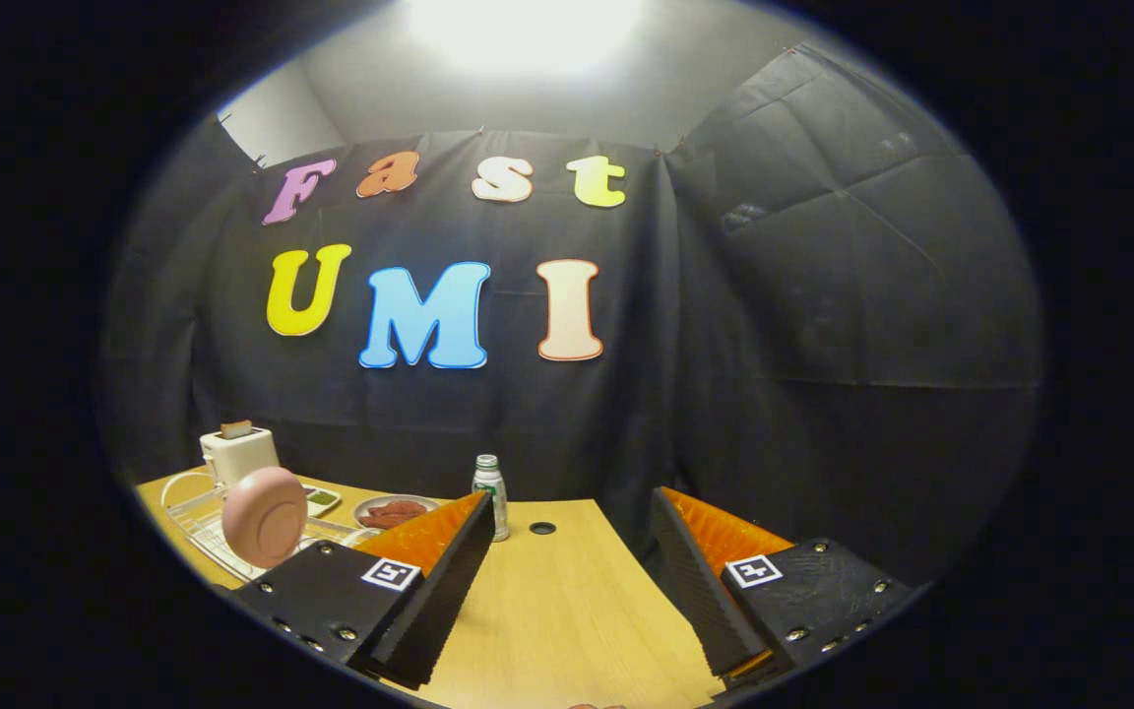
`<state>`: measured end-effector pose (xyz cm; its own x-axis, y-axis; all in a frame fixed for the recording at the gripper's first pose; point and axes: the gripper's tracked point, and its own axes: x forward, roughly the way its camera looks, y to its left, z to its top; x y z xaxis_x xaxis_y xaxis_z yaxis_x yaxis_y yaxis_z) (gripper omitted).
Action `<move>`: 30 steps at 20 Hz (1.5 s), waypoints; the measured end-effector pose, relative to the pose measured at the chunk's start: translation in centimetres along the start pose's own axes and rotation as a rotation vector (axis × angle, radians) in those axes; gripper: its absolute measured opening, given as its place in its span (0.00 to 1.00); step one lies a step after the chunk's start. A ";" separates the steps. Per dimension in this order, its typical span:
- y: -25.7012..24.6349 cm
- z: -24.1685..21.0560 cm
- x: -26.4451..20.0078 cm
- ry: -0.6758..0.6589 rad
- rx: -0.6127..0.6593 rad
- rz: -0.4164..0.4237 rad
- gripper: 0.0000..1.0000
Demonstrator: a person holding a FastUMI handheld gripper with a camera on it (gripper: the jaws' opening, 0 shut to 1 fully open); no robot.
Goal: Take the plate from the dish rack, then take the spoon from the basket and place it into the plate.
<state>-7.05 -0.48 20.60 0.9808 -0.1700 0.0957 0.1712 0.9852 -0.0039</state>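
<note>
**Pink plate waits upright in the rack, fingers spread and empty**

Pink and round, the plate [265, 516] stands on edge in the white wire dish rack [195, 512], off to the left of the gripper [567, 576] and just beyond its left finger. The gripper's fingers are spread wide with only bare wooden table [547, 601] between them; they hold nothing.

Behind the rack sits a white toaster [238, 454] with a slice in its slot. A small dish of green food [321, 500] and a bowl of reddish food [393, 511] lie further right, and a small bottle [491, 495] stands just ahead of the left finger. The basket and spoon cannot be made out.

The plate looks rigid and smooth, probably light but slippery, and likely to chip if dropped. Its exposed upper rim seems the sensible place to pinch, one finger on each face, lifting straight up so it clears the wires.
</note>
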 end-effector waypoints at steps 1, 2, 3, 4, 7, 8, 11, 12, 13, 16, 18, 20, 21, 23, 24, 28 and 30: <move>1.5 0.9 -0.5 -0.006 0.003 0.010 0.97; 2.9 1.6 -0.8 -0.012 0.002 0.023 0.97; 4.5 2.1 -1.1 -0.010 -0.001 0.040 0.97; 6.2 2.6 -1.2 -0.008 -0.002 0.063 0.97; 11.1 4.3 -1.0 -0.017 0.004 0.140 0.97; 12.6 4.9 -0.8 -0.021 0.004 0.165 0.97; 16.9 6.1 0.0 -0.032 0.002 0.232 0.97; 18.1 6.3 0.4 -0.027 0.003 0.254 0.97; 19.4 6.0 0.8 -0.012 0.002 0.273 0.97; 22.8 4.5 2.5 0.070 0.002 0.324 0.97; 24.6 3.3 3.7 0.129 0.013 0.344 0.97; 26.2 1.7 5.0 0.195 0.025 0.356 0.97; 27.0 0.7 5.6 0.234 0.032 0.363 0.97; 28.1 -1.0 6.8 0.308 0.047 0.369 0.97; 28.6 -1.6 7.4 0.334 0.052 0.370 0.97; 30.4 -5.3 8.9 0.500 0.062 0.389 0.97; 31.2 -6.8 9.3 0.594 0.081 0.399 0.98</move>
<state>8.05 28.49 14.56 0.8562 0.2442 -0.4552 -0.1961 0.9689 0.1509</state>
